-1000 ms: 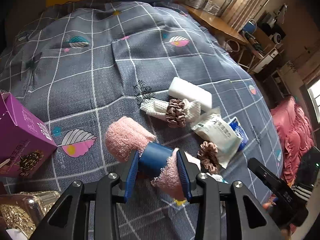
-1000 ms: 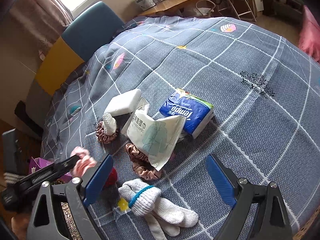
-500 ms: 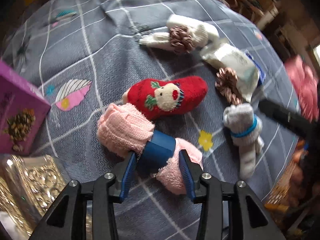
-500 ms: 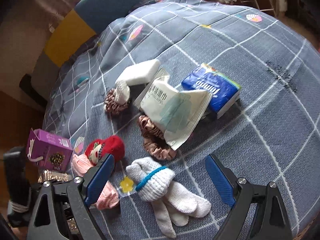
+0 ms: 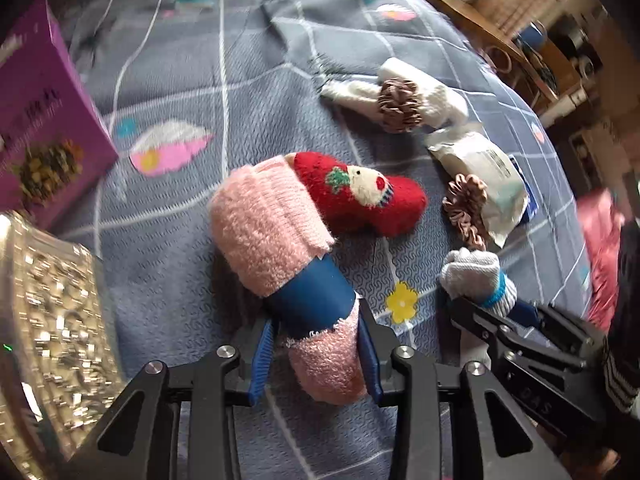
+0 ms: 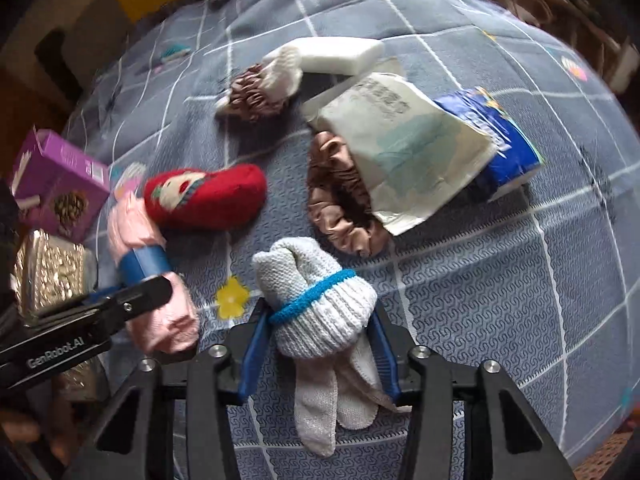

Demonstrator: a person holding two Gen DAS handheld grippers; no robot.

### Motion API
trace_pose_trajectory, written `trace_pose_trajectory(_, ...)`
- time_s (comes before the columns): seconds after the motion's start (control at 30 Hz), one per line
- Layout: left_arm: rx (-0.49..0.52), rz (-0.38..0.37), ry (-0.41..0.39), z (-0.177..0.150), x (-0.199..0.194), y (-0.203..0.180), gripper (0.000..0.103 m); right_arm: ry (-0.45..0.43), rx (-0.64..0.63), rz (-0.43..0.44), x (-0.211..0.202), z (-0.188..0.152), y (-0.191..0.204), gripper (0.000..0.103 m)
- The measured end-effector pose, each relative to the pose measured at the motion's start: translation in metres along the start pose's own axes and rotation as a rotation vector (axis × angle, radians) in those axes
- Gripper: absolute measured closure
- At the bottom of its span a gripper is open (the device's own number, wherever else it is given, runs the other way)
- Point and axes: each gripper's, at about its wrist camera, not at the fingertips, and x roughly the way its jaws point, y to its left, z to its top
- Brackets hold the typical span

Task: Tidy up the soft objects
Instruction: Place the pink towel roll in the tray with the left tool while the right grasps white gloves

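On the bed [image 5: 180, 60], the left claw [image 5: 316, 354] pinches the pink sock roll [image 5: 276, 240]'s loose tail; it may unroll. The right claw [image 6: 318, 350] squeezes the white sock bundle [image 6: 316, 292], whose 2 toes could snag.

Both grippers are low over the bed and clamped down. The left gripper [image 5: 316, 354] has its blue pads squeezed tight on the near end of the pink sock roll [image 5: 276, 236]. The right gripper [image 6: 318, 354] sits just to its right, pads pinched on the white sock bundle [image 6: 316, 300] between them.
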Motion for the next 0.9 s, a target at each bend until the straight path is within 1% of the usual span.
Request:
trace_pose_trajectory(0.03,0.018,0.005,-0.010,0.001,-0.005,-0.003,0.067,0.005,-0.016,-0.006,0.002,-0.001,0.003,0.058)
trace_pose_trajectory(0.1,0.051,-0.010,-0.040,0.003,-0.022,-0.006,0.067,0.041,-0.048,-0.018,0.009,-0.003,0.009,0.057)
trace_pose_trajectory(0.17,0.063,-0.027,-0.077,0.013,-0.041,-0.005,0.067,0.036,-0.079,-0.046,0.011,-0.004,0.015,0.057)
trace_pose_trajectory(0.3,0.027,-0.032,-0.181,0.055,-0.085,0.008,0.067,0.026,-0.087,-0.054,0.013,-0.005,0.016,0.059)
trace_pose_trajectory(0.37,-0.026,-0.015,-0.252,0.080,-0.113,0.028,0.067,0.018,-0.107,-0.068,0.014,-0.006,0.019,0.059)
trace_pose_trajectory(0.43,-0.081,0.005,-0.313,0.096,-0.136,0.056,0.067,0.011,-0.132,-0.084,0.017,-0.006,0.024,0.059)
trace_pose_trajectory(0.53,-0.173,0.073,-0.392,0.103,-0.165,0.106,0.067,-0.002,-0.162,-0.100,0.018,-0.008,0.029,0.059)
trace_pose_trajectory(0.57,-0.217,0.101,-0.411,0.099,-0.174,0.130,0.067,-0.005,-0.174,-0.107,0.019,-0.008,0.030,0.059)
trace_pose_trajectory(0.63,-0.288,0.133,-0.436,0.087,-0.183,0.166,0.067,-0.010,-0.195,-0.122,0.021,-0.010,0.036,0.059)
trace_pose_trajectory(0.73,-0.373,0.188,-0.472,0.047,-0.195,0.220,0.067,-0.014,-0.207,-0.130,0.022,-0.013,0.040,0.059)
trace_pose_trajectory(0.77,-0.396,0.197,-0.479,0.034,-0.198,0.234,0.067,-0.014,-0.208,-0.131,0.022,-0.013,0.040,0.059)
trace_pose_trajectory(0.83,-0.440,0.189,-0.488,0.001,-0.204,0.260,0.067,-0.013,-0.210,-0.135,0.023,-0.013,0.042,0.059)
trace_pose_trajectory(0.9,-0.475,0.182,-0.496,-0.038,-0.206,0.276,0.067,-0.012,-0.211,-0.138,0.022,-0.013,0.047,0.059)
